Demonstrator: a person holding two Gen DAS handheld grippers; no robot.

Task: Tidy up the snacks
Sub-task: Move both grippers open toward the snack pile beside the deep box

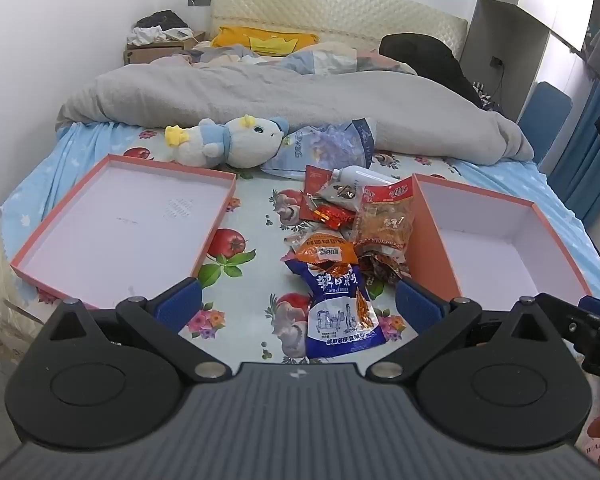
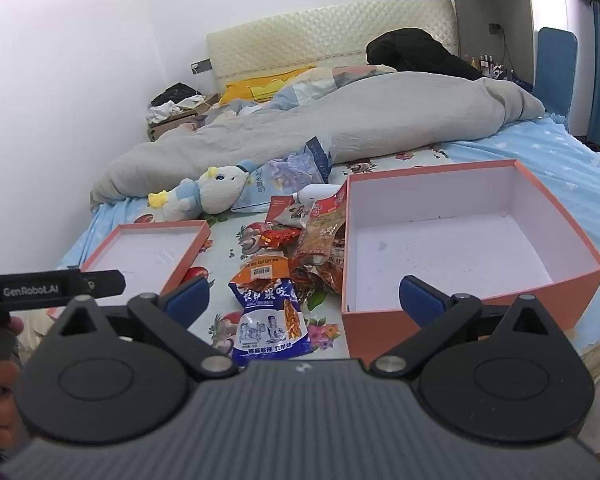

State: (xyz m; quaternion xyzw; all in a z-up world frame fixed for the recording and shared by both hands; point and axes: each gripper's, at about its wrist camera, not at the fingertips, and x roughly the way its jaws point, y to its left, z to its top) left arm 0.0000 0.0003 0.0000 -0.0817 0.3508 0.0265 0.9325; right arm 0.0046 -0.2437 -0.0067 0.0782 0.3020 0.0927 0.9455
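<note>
A pile of snack packets lies on the bed between two orange boxes. Nearest is a blue and white packet (image 1: 338, 312) (image 2: 270, 320), then an orange packet (image 1: 326, 249) (image 2: 265, 269), a clear packet of brown snacks (image 1: 386, 216) (image 2: 323, 229) and small red packets (image 1: 332, 214). The deep orange box (image 1: 496, 240) (image 2: 452, 248) stands right of the pile, the shallow lid (image 1: 120, 232) (image 2: 148, 250) left of it. Both are empty. My left gripper (image 1: 298, 308) is open above the blue packet. My right gripper (image 2: 304, 304) is open between that packet and the deep box.
A plush toy (image 1: 230, 142) (image 2: 204, 194), a blue tissue pack (image 1: 328, 146) and a white bottle (image 1: 362, 175) lie behind the pile. A grey duvet (image 1: 284, 100) covers the far bed. A blue chair (image 1: 544, 114) stands at the right.
</note>
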